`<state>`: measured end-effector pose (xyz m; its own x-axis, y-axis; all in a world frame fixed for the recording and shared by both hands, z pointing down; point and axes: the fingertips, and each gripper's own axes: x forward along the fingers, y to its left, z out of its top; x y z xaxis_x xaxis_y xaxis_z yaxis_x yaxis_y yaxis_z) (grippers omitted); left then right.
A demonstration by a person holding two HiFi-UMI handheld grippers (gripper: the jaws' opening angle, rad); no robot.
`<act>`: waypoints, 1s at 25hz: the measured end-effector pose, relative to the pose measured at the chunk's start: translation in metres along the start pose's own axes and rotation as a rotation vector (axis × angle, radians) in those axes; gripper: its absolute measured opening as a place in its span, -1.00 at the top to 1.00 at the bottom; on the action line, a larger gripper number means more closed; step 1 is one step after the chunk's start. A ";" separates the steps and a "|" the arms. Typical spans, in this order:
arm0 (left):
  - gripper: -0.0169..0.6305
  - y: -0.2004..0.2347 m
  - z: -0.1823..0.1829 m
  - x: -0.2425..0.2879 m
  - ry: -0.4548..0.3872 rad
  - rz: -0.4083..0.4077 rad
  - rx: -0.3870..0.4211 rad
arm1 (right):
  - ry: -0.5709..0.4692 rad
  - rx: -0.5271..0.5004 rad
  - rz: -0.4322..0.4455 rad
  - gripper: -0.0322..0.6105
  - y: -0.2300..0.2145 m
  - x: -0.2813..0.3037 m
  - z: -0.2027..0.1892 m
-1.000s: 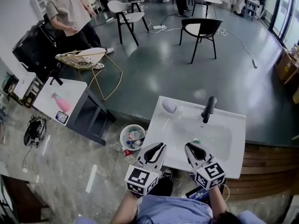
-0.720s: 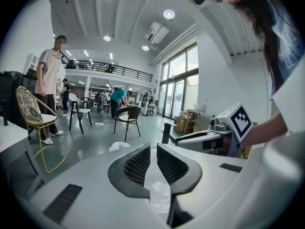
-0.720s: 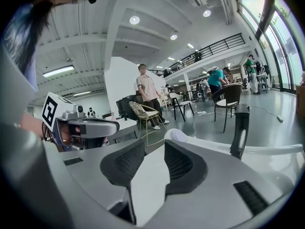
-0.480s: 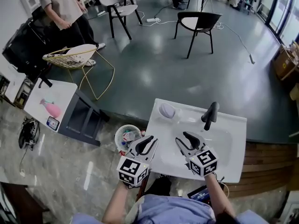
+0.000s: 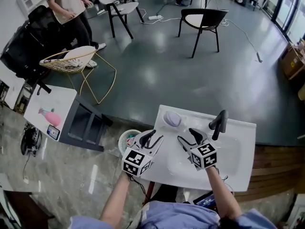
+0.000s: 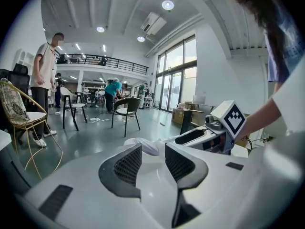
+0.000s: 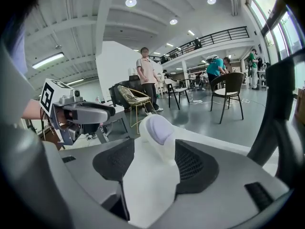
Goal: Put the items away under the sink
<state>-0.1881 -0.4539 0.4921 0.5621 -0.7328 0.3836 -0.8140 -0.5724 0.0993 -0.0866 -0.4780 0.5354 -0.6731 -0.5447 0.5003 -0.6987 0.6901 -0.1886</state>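
Observation:
A white sink (image 5: 238, 168) with a black faucet (image 5: 219, 122) fills the lower middle of the head view. A pale lilac-topped white item (image 5: 171, 119) lies at the sink's back left corner. My left gripper (image 5: 153, 136) hovers over the sink's left rim; its jaws have just been opening and nothing is between them. My right gripper (image 5: 187, 135) is over the basin, jaws also just opening, empty. In the right gripper view the lilac item (image 7: 157, 130) shows beyond the right gripper (image 7: 152, 163). The left gripper (image 6: 152, 156) points toward the same white item (image 6: 143, 144).
A round waste bin (image 5: 127, 138) with litter stands by the sink's left side. A white side table (image 5: 47, 106) with a pink thing, a wire chair (image 5: 71, 61) and a standing person (image 5: 66, 6) are at the left. A black chair (image 5: 205, 20) stands further back.
Both grippers have moved forward over the sink toward its back left corner and sunk lower. Their jaws, shut before, now stand apart.

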 end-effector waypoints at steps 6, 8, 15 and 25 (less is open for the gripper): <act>0.27 0.026 -0.018 0.038 0.086 -0.058 0.043 | 0.075 0.002 -0.016 -0.03 -0.027 0.027 -0.012; 0.17 0.031 -0.024 0.050 0.118 -0.079 0.074 | 0.095 -0.002 -0.022 -0.05 -0.034 0.033 -0.016; 0.09 0.042 -0.031 0.082 0.180 -0.143 0.157 | 0.143 -0.061 -0.030 -0.07 -0.040 0.050 -0.020; -0.16 0.051 -0.044 0.105 0.251 -0.214 0.249 | 0.173 -0.126 -0.036 -0.16 -0.049 0.070 -0.026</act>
<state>-0.1766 -0.5436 0.5777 0.6361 -0.4928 0.5937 -0.6050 -0.7961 -0.0125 -0.0934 -0.5378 0.6018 -0.5891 -0.4877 0.6443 -0.6784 0.7317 -0.0664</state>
